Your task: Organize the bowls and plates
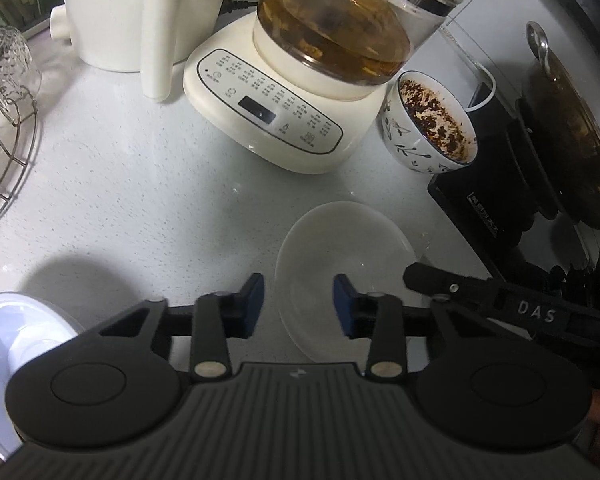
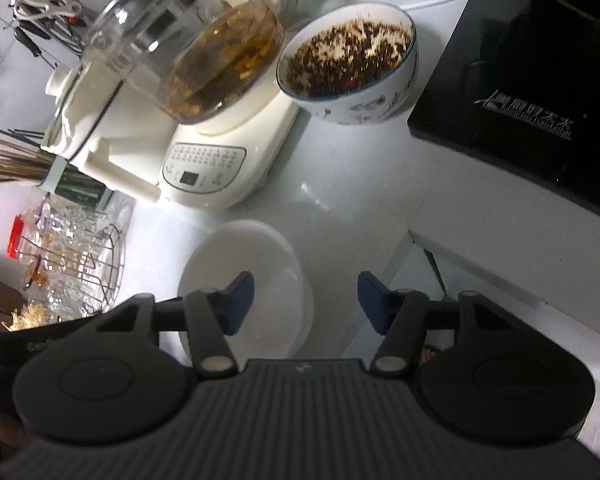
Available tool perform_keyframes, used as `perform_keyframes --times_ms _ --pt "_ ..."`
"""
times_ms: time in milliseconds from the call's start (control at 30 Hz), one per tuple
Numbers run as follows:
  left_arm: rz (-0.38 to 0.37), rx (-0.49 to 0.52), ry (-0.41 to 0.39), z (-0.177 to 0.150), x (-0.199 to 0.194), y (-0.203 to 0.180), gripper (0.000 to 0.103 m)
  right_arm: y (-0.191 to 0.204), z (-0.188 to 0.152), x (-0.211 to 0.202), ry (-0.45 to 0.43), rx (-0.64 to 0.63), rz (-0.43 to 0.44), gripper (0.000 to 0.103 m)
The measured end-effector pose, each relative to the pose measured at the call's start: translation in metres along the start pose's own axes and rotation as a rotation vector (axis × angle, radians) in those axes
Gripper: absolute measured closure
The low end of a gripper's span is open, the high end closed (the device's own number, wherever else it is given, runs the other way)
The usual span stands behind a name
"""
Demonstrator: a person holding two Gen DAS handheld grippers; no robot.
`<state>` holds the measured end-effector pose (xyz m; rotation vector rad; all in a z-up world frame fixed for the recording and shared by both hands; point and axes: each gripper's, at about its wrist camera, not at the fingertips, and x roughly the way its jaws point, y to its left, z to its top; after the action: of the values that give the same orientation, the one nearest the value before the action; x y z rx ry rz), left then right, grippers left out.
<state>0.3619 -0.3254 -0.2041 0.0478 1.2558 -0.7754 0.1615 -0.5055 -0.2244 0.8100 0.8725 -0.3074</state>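
A plain white bowl (image 1: pixel 342 252) stands on the white counter (image 1: pixel 140 184), right in front of my left gripper (image 1: pixel 299 304), which is open and empty above its near rim. In the right wrist view the same bowl (image 2: pixel 244 264) lies under my left pad. My right gripper (image 2: pixel 306 302) is open and empty, over the bowl's right edge and the counter edge. Its black arm (image 1: pixel 512 308) shows at the right of the left wrist view. A white plate (image 1: pixel 8 332) lies at the lower left.
A cream kettle base with a glass pot of tea (image 1: pixel 300 92) stands behind the bowl. A patterned bowl of chilli flakes (image 1: pixel 428 128) sits beside a black cooktop (image 1: pixel 480 208) holding a lidded pan (image 1: pixel 568 128). A wire rack with glassware (image 1: pixel 4 120) is at the left.
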Motion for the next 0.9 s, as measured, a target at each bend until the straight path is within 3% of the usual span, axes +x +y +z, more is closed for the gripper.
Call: perform_keyframes --times_ms 167,333,900 --pt "0.004 -0.009 0.007 -0.002 0.006 0.002 0.083 0.002 -0.001 0.007 0.034 -0.009 -0.003 0.066" --pt "0.001 -0.014 0.008 -0.004 0.006 0.004 0.091 0.003 -0.003 0.012 0.058 -0.008 0.003 0.086" --pt "-0.032 -0.007 -0.042 -0.001 -0.035 -0.002 0.091 0.023 -0.003 -0.016 0.002 -0.036 0.014 0.087"
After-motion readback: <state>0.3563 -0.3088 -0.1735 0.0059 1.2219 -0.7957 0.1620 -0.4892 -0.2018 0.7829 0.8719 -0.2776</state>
